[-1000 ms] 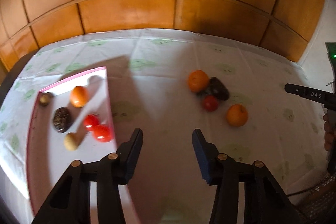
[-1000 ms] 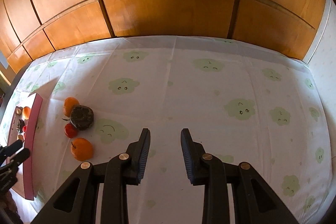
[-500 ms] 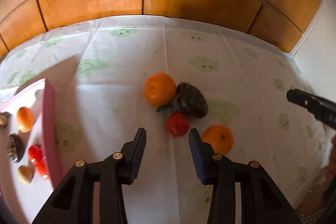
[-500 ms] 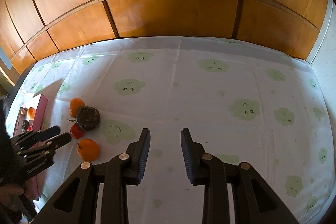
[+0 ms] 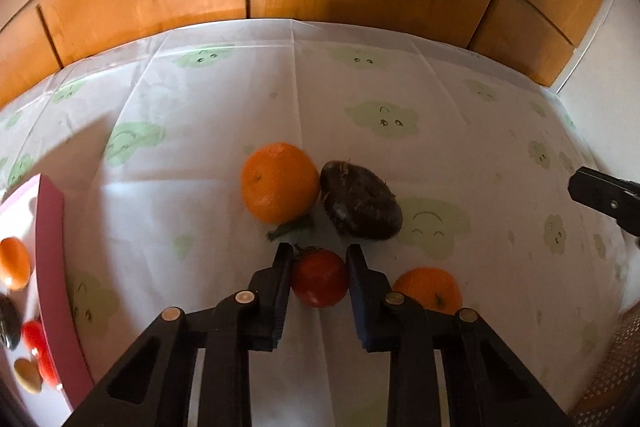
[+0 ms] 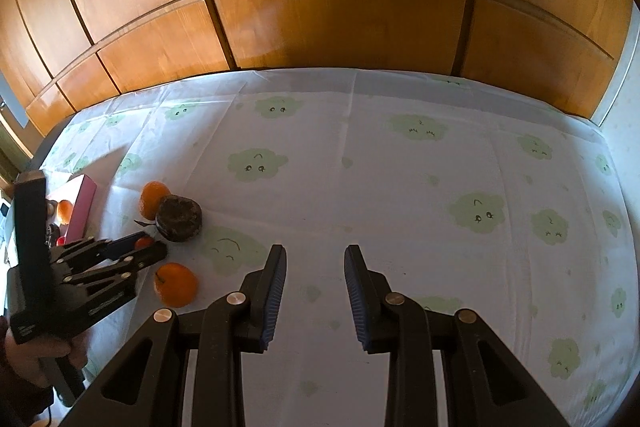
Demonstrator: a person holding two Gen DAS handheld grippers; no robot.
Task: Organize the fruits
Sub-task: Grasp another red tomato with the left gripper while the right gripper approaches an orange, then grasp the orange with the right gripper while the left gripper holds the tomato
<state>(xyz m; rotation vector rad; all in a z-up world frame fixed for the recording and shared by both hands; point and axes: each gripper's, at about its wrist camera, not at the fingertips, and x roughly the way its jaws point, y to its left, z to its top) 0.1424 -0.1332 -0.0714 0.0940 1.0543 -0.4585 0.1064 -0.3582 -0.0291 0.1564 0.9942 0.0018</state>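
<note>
Left wrist view: the left gripper (image 5: 320, 277) has just been closing, and its fingers (image 5: 280, 283) now pinch a small red tomato (image 5: 319, 282) from both sides. The tomato is round, glossy and deep red, with a dark stem stub at its top, and it sits on the tabletop (image 5: 200, 187) under a white cloth printed with pale green cloud faces. Just beyond it lie a large orange (image 5: 279, 182), bright and dimpled with a green leaf at its base, and a dark brown rough-skinned fruit (image 5: 360, 205) touching the orange. A smaller orange (image 5: 428, 289) lies just beside the gripper's right finger. Towards the tabletop's left edge stands a pink-rimmed tray (image 5: 50, 251) holding more small fruits.

In the right wrist view the right gripper (image 6: 315, 291) hangs over bare cloth near the middle of the tabletop, well apart from the fruits; its fingers (image 6: 356, 291) stand drawn in with nothing between them.
</note>
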